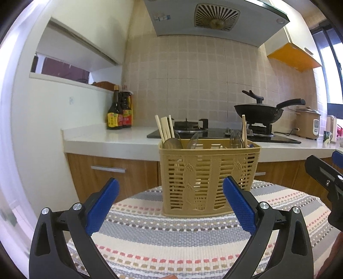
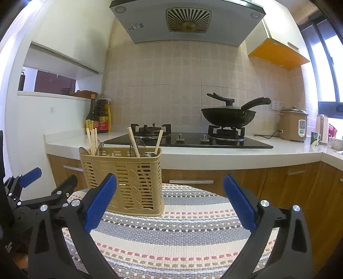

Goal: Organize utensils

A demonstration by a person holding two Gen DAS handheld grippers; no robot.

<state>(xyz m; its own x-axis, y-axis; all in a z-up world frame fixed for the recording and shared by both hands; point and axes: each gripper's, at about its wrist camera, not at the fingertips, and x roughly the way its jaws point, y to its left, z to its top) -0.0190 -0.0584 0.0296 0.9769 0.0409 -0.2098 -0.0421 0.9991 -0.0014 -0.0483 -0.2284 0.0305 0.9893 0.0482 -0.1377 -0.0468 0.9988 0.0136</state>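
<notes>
A tan slotted plastic utensil basket (image 1: 209,178) stands upright on a striped woven mat (image 1: 182,240); it also shows in the right wrist view (image 2: 128,182). It holds wooden chopsticks (image 1: 164,128) and spoons (image 1: 172,143) at the left end, and a chopstick (image 1: 244,131) with more spoons at the right. My left gripper (image 1: 170,205) is open and empty, just in front of the basket. My right gripper (image 2: 169,203) is open and empty, with the basket ahead to its left. The left gripper shows at the left edge of the right wrist view (image 2: 49,188).
Behind the mat is a white counter (image 2: 214,156) with a gas hob (image 2: 188,139), a black wok (image 2: 229,117), sauce bottles (image 2: 99,117) and a rice cooker (image 2: 293,124). Wooden cabinets (image 2: 278,182) stand below. A range hood (image 2: 186,19) hangs above.
</notes>
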